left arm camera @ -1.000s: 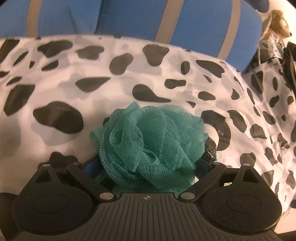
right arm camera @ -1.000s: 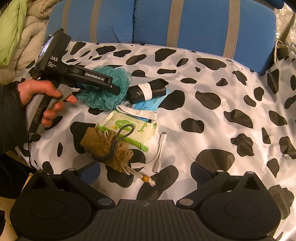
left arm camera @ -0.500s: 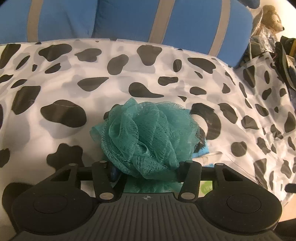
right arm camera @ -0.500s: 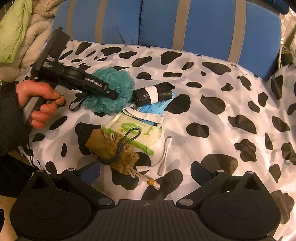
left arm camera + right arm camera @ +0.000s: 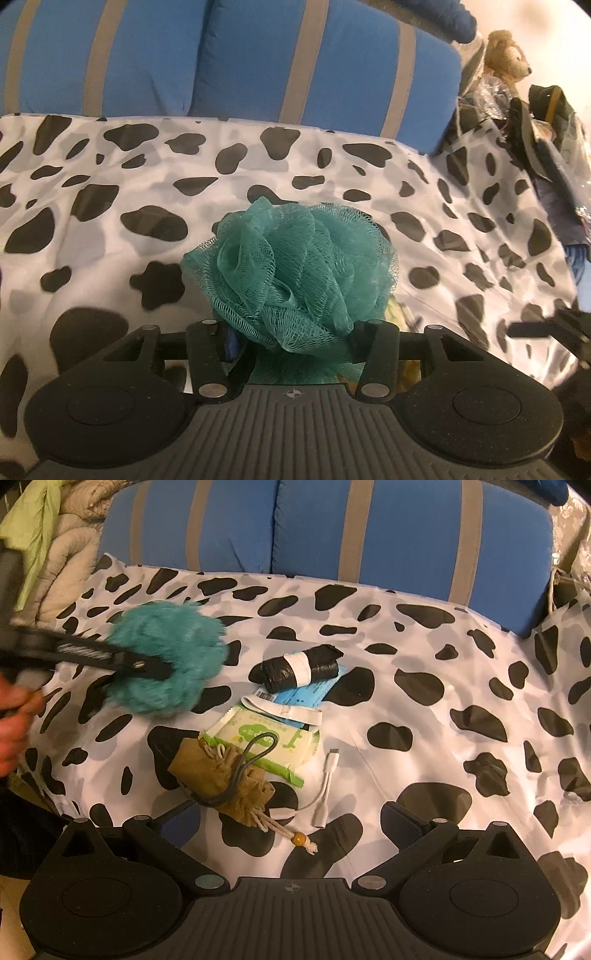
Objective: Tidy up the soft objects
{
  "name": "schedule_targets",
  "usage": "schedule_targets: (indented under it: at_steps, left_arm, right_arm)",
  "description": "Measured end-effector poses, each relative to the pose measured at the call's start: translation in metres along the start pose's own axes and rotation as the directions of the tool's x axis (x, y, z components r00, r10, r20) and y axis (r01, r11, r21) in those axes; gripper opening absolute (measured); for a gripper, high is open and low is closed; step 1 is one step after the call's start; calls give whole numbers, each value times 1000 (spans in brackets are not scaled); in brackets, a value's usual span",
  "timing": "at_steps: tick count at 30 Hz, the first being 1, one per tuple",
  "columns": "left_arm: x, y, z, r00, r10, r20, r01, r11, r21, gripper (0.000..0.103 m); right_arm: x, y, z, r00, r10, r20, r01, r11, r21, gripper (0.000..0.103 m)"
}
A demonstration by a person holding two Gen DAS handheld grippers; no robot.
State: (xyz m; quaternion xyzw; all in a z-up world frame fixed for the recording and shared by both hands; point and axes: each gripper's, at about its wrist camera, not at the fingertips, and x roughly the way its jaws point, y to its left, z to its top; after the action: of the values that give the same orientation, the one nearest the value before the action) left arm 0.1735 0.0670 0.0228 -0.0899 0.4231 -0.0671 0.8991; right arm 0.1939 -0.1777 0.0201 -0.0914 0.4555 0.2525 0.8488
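So my left claw (image 5: 291,332) has the teal mesh bath pouf (image 5: 295,273) pinched and lifted off the cow-print sheet (image 5: 424,716), right claw (image 5: 291,816) wide and empty; corduroy drawstring pouch (image 5: 221,775) plus everything else still unsorted.

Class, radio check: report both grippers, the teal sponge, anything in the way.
Left gripper shut on teal mesh sponge, lifted off spotted cover. Right gripper open, empty. Pouch, wipes below.

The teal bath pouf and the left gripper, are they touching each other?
Touching. In the left wrist view, the left gripper has both fingers pressed into the mesh of the teal bath pouf, squeezing its base.
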Motion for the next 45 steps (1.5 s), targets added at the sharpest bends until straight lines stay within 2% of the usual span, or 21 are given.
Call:
schedule_targets:
  at_steps: [7, 17, 30, 34, 37, 40, 42, 45]
  left_arm:
    - [-28, -2, -20, 1000, -13, 18, 13, 1000, 18, 48]
    - [-37, 15, -17, 1000, 16, 16, -16, 1000, -26, 48]
    - [-48, 21, -10, 999, -2, 42, 4, 999, -43, 48]
    - [-49, 20, -9, 999, -6, 48, 8, 999, -39, 48]
    - [-49, 21, -8, 999, 3, 49, -2, 999, -36, 48]
    - [-50, 22, -8, 999, 5, 50, -3, 999, -41, 48]
    - [-51, 23, -8, 999, 4, 50, -1, 999, -43, 48]
    - [-51, 23, -8, 999, -3, 49, 5, 999, -42, 48]
  right_arm:
    - [1, 8, -2, 1000, 3, 4, -3, 999, -36, 103]
    - [19, 29, -10, 999, -16, -47, 9, 990, -143, 103]
    - [36, 20, 5, 997, 60, -37, -62, 997, -47, 101]
    - [44, 19, 9, 997, 79, -25, -79, 997, -10, 89]
    - [45, 23, 12, 996, 86, -15, -87, 996, -25, 81]
    - [47, 27, 13, 993, 112, -44, -114, 993, -32, 71]
    - [52, 25, 12, 985, 158, -75, -158, 987, 9, 59]
    - [59, 23, 12, 980, 173, -96, -169, 984, 54, 54]
